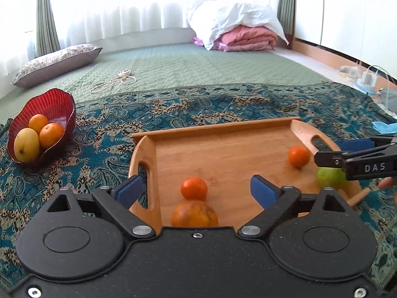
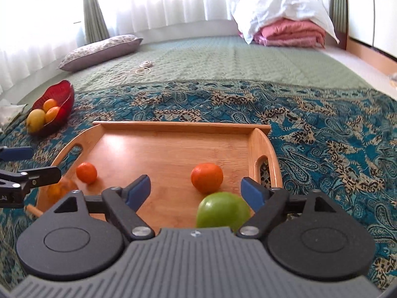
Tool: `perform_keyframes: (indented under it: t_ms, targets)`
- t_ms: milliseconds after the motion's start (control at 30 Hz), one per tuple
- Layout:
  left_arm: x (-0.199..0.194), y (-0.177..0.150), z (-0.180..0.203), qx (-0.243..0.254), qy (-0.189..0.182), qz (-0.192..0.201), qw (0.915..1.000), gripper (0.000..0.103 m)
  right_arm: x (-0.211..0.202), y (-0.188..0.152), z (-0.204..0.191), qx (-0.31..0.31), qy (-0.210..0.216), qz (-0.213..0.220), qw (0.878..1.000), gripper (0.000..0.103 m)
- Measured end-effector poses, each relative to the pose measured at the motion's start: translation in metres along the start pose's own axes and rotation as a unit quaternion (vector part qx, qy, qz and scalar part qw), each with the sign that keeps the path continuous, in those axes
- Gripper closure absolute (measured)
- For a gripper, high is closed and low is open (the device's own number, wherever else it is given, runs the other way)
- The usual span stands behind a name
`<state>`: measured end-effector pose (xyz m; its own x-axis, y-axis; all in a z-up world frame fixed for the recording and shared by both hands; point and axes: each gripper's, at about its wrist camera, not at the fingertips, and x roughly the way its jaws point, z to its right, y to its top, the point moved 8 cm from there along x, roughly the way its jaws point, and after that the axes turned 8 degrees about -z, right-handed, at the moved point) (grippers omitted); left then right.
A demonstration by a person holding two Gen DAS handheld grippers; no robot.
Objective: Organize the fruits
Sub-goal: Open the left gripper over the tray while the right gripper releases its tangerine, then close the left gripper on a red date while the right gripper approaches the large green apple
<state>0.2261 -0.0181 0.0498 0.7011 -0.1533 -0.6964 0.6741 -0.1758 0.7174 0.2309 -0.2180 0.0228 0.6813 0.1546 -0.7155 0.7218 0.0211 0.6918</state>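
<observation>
A wooden tray lies on a patterned blue cloth. On it are a large orange, two small tangerines and a green apple. My left gripper is open over the tray's near left, above the large orange. My right gripper is open over the tray's near right, the apple just below it. A red bowl at the left holds two oranges and a yellow mango.
The cloth covers a green quilted bed. A pillow and a coiled white cable lie behind the bowl. Folded pink and white bedding sits at the back right. Small items lie on the floor at the right.
</observation>
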Motion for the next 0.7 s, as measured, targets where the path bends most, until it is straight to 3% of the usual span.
perform_keyframes:
  t_ms: [500, 700]
  targets:
    - [-0.042, -0.054, 0.030, 0.038, -0.009, 0.037, 0.9985, 0.000, -0.045, -0.046, -0.025, -0.052, 0.010, 0.057, 0.997, 0.000]
    - [-0.041, -0.075, 0.037, 0.044, -0.012, 0.030, 0.9985, 0.000, -0.054, -0.066, -0.034, -0.087, 0.000, 0.072, 0.994, 0.000]
